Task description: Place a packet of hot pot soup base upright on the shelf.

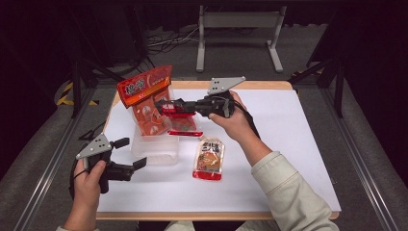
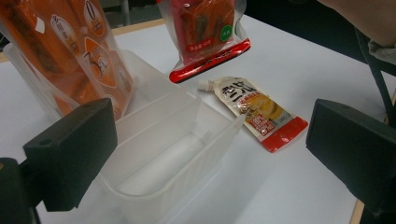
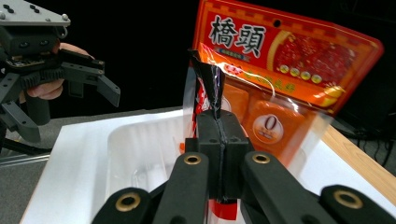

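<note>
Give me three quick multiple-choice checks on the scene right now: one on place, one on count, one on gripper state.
1. Where does the spouted sauce pouch lie?
A. in the clear plastic bin
B. flat on the white table top, right of the bin
C. in the left hand-held gripper

2. How many snack packs touch the clear plastic bin?
A. one
B. two
C. three

3. What is the right hand-held gripper doing?
A. open, idle
B. shut on the red pack
C. resting on the table

Answers: 1 B, it lies flat beside the bin. 2 A, only the large orange pack stands in it. 3 B, its jaws pinch the red pack in the air above the bin.
</note>
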